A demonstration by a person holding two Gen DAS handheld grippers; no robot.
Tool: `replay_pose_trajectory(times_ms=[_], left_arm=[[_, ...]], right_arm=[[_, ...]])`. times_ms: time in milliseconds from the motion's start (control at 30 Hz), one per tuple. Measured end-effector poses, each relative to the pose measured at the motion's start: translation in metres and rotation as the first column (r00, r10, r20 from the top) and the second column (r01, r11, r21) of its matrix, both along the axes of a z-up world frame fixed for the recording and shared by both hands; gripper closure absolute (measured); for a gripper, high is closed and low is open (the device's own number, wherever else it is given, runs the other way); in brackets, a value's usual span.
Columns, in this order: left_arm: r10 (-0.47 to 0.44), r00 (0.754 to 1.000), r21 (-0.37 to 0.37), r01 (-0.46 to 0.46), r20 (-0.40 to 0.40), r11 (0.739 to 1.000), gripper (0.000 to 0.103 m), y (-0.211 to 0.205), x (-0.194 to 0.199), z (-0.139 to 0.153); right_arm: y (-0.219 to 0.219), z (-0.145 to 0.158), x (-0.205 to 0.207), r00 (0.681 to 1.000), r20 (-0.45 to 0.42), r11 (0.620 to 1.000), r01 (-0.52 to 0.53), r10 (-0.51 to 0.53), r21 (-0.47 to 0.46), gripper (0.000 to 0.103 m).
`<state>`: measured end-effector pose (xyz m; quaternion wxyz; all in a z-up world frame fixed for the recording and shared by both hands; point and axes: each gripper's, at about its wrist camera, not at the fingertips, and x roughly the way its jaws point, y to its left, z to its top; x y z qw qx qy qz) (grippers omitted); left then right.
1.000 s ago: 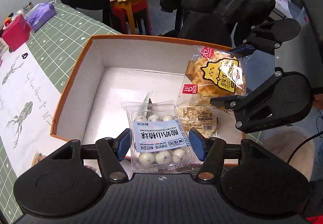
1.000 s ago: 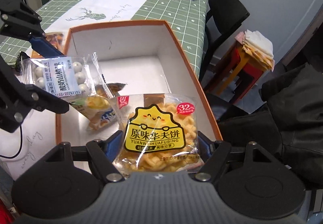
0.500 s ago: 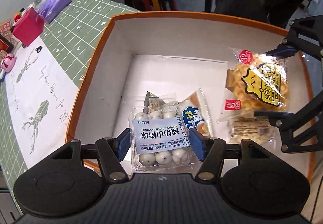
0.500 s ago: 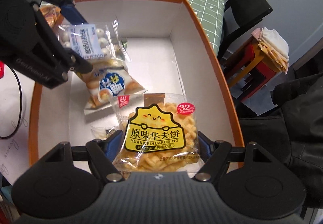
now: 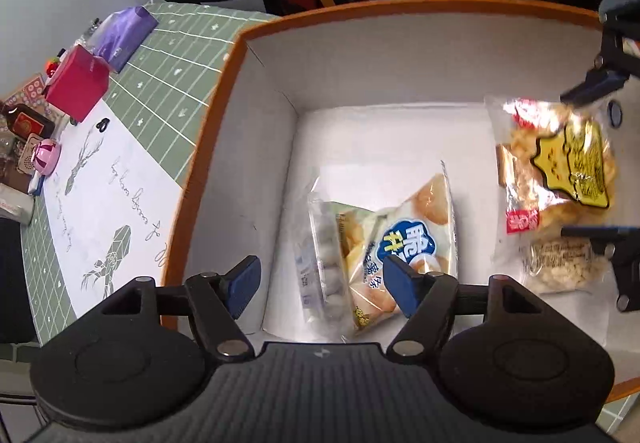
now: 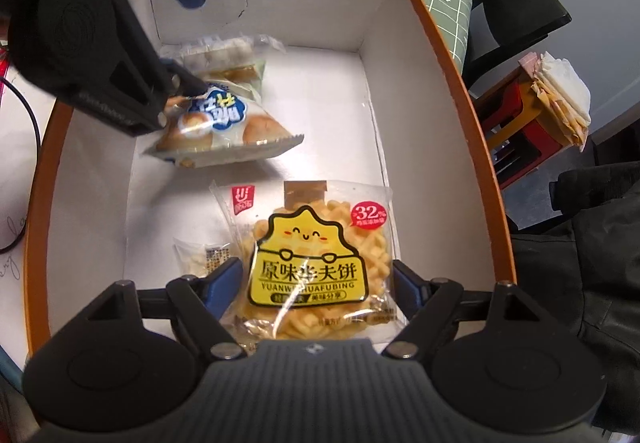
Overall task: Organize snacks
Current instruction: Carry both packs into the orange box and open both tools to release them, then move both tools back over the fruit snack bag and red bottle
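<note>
Inside the box (image 5: 400, 55), left gripper (image 5: 322, 285) jaws spread; right gripper (image 6: 316, 285) jaws flank waffle pack (image 6: 316, 263), just opening.

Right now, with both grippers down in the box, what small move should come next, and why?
Probably lift both grippers out. The left gripper has just opened; its ball pack lies in the box. The right gripper has just been opening too, waffle pack between its jaws.
</note>
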<state>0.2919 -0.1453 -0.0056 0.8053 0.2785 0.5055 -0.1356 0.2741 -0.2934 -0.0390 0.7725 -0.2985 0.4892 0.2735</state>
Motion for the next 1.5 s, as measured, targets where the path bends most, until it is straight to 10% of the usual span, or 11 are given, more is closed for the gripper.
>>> replay_pose_trajectory(times_ms=[833, 1167, 1500], left_arm=[[0.162, 0.983, -0.154, -0.147, 0.083, 0.977, 0.018, 0.067, -0.086, 0.086], [0.368, 0.926, -0.235, -0.34, 0.085, 0.91, 0.019, 0.156, -0.139, 0.1], [0.448, 0.889, -0.342, -0.394, 0.092, 0.853, 0.02, 0.215, -0.168, 0.063]], right_arm=[[0.037, 0.07, -0.064, 0.981, 0.193, 0.982, -0.02, -0.017, 0.188, 0.02], [0.082, 0.095, -0.118, 0.97, 0.243, 0.915, -0.127, 0.033, 0.383, 0.02], [0.132, 0.054, -0.142, 0.966, 0.259, 0.885, -0.125, 0.004, 0.45, 0.027]])
